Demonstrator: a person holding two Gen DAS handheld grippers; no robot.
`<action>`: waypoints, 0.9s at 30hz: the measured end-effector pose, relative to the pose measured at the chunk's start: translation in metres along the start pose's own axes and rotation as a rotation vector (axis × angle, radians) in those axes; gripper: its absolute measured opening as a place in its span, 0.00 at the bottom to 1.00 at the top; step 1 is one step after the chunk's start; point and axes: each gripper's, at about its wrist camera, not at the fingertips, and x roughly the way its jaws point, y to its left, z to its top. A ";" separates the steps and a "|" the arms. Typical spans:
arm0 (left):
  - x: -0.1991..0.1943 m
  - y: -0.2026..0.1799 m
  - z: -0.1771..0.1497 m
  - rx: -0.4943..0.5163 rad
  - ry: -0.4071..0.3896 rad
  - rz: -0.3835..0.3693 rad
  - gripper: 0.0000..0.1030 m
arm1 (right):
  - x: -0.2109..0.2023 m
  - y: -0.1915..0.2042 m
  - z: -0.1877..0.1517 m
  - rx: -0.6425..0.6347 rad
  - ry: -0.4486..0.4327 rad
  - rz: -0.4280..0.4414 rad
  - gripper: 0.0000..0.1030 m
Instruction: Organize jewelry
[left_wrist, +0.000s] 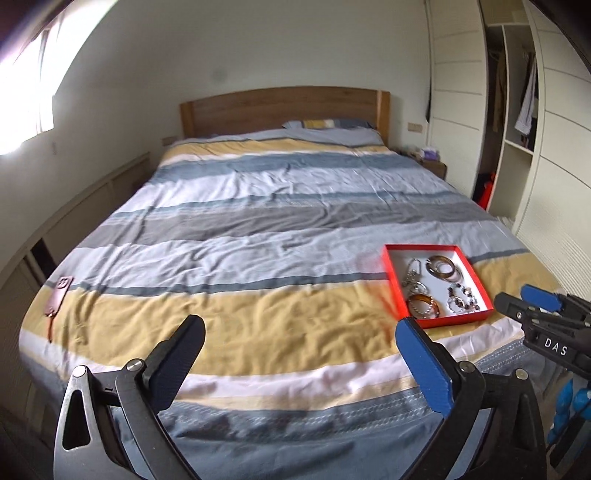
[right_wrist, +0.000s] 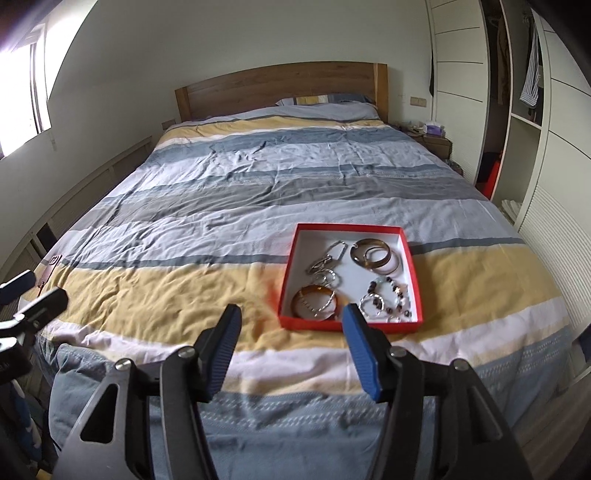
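Bedroom: bed (right_wrist: 258, 177) w/ striped duvet, wooden headboard (right_wrist: 280, 88), wardrobe (right_wrist: 517, 110) at right. Red box (right_wrist: 352, 323) sits on the yellow stripe near the foot of the bed, right of centre; white inside, no lid seen.

Tool state
- Left tool (left_wrist: 301, 354): spread wide, holds nothing, over the duvet, left of the box.
- Right tool (right_wrist: 290, 345): spread wide, holds nothing, just short of the box's near wall.

Count (approx., items overlap)
- Box: 1
- Amber bangles: 2, one (right_wrist: 314, 301) near-left corner, one (right_wrist: 364, 254) far-right, the latter nested w/ thinner rings
- Silver chain/link pieces (right_wrist: 327, 264): 2–3, tangled down the left-centre; exact no. cannot be told
- Beaded bracelets (right_wrist: 388, 299): 2, poss. 3, near-right corner
- Pink phone case (left_wrist: 59, 291): 1, far left edge of bed, well apart from the box

Risks
- Soft duvet: pressing down w/ a tool probably tilts or shifts the box; contents slide
- Tangled chains: lifting one piece likely drags neighbours out w/ it
- Thin chain on flat floor: pads may close on nothing or scrape the card
- Smooth bangles: may slip from pads if gripped on the curved face
- Bead strand: over-squeeze or snag could stress the cord
- Both tools near the box: collision if both enter at once
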 end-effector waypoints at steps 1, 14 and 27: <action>-0.006 0.005 -0.002 -0.007 -0.007 0.005 0.99 | -0.004 0.004 -0.002 -0.004 -0.004 -0.004 0.56; -0.064 0.031 -0.020 -0.044 -0.123 0.060 0.99 | -0.056 0.038 -0.014 -0.073 -0.090 -0.012 0.59; -0.082 0.045 -0.023 -0.080 -0.172 0.059 0.99 | -0.072 0.042 -0.014 -0.065 -0.155 -0.049 0.59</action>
